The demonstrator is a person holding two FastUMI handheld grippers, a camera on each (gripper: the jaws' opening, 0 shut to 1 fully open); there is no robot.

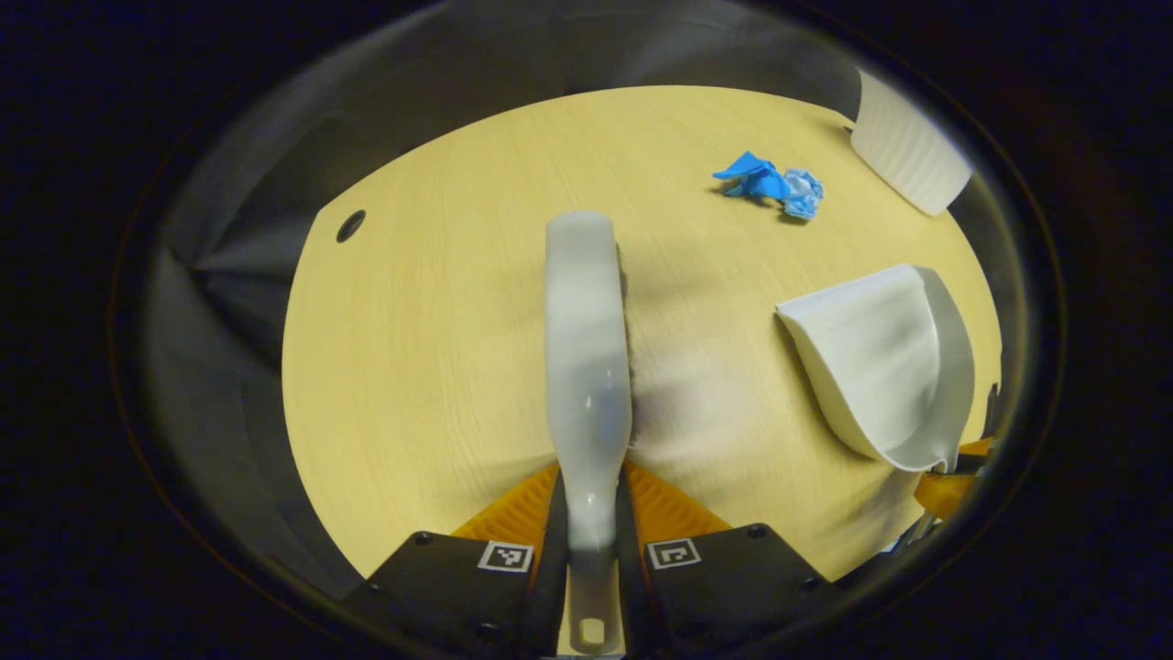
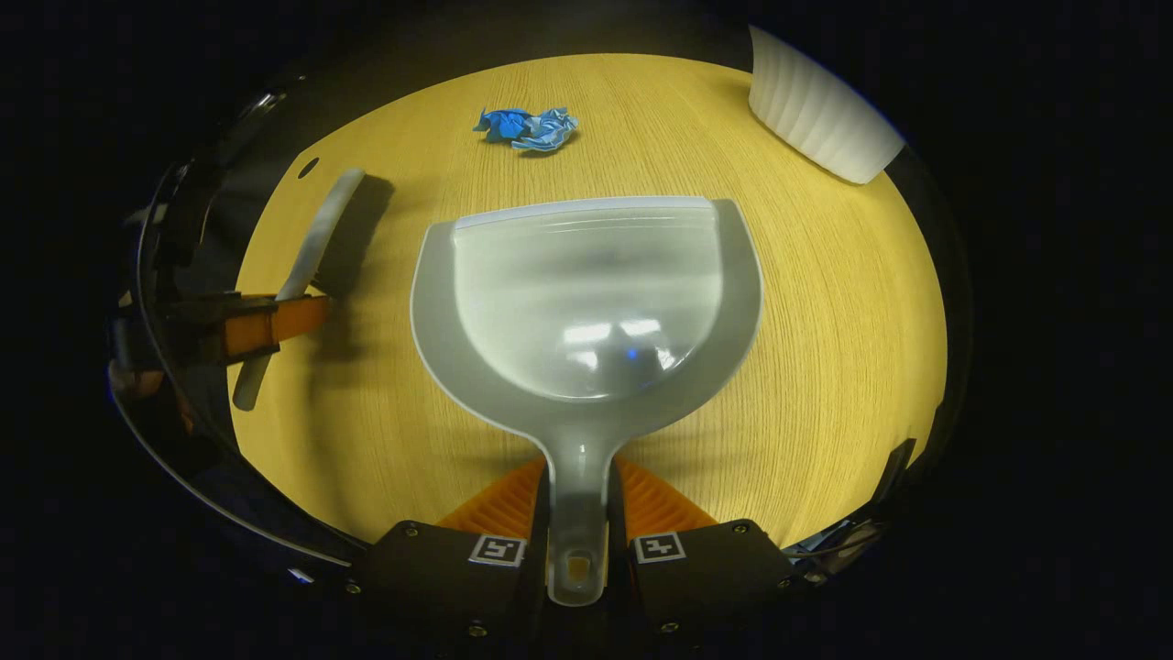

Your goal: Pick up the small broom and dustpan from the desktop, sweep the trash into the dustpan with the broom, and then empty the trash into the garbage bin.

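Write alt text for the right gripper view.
The right gripper holds a dustpan by its handle above a wooden table, mouth facing crumpled blue trash. The left gripper holds the broom; a ribbed white bin stands far right.

Left gripper (image 1: 586, 541) clamped on handle; right gripper (image 2: 577, 541) likewise.

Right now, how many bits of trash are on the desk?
1. The blue crumpled trash lies on the far part of the desk, ahead of the dustpan and left of the white bin. More could hide beneath the dustpan.
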